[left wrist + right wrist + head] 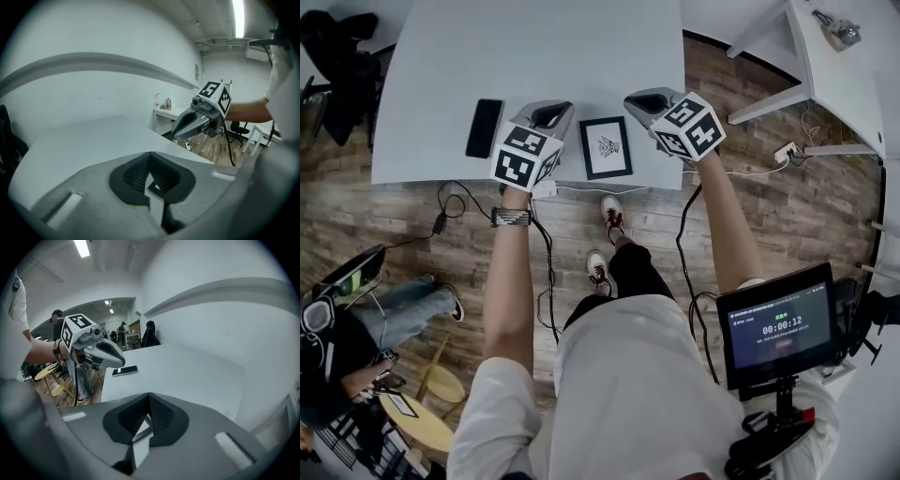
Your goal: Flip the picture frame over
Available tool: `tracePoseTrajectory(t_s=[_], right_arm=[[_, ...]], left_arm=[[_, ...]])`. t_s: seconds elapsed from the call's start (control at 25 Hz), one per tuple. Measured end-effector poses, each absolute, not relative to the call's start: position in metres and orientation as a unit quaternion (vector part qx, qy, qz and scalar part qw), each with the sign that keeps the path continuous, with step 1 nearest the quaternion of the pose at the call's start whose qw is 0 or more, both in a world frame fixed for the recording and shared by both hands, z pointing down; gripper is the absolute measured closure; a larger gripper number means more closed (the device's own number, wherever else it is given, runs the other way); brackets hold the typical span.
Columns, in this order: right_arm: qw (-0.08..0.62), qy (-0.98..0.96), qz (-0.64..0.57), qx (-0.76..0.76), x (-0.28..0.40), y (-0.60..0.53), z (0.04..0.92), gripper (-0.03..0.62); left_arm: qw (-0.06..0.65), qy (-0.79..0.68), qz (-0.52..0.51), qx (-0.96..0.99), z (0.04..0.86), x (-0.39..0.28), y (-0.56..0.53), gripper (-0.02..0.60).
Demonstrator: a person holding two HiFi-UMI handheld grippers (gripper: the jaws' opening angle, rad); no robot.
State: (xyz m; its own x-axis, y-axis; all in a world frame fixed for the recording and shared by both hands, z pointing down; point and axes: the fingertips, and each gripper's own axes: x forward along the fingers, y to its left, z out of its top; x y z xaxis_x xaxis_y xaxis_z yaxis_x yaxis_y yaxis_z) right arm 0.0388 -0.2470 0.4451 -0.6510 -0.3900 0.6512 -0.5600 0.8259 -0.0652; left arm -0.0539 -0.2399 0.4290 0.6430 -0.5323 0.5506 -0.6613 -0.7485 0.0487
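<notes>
left gripper: jaws pressed together with nothing between them; held over the near edge of the desk, just left of the picture frame, not touching it.
right gripper: jaws likewise closed and empty; over the same near edge, just right of the picture frame.
picture frame: lies flat at the desk's near edge between the two grippers; black border, white mat, small dark drawing facing up.
phone: black, flat on the desk near its near edge, left of the left gripper.
screen: reads 00:00:12; its smaller lines are too small to read.
marker cubes: black-and-white square patterns, no words.
</notes>
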Motion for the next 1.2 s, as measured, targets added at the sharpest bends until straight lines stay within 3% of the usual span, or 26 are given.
tracePoseTrajectory(t_s=[0.64,1.2], right_arm=[[0.154,-0.905,-0.007,0.398,0.048,-0.161,0.22,0.591],[0.084,-0.887,-0.055,0.451,0.065,-0.141,0.164,0.591]], left_arm=[[0.007,-0.425,0.13,0.896,0.224,-0.065,-0.145,0.578],[-0.056,-0.458,0.071,0.884,0.176,-0.071,-0.127,0.578]])
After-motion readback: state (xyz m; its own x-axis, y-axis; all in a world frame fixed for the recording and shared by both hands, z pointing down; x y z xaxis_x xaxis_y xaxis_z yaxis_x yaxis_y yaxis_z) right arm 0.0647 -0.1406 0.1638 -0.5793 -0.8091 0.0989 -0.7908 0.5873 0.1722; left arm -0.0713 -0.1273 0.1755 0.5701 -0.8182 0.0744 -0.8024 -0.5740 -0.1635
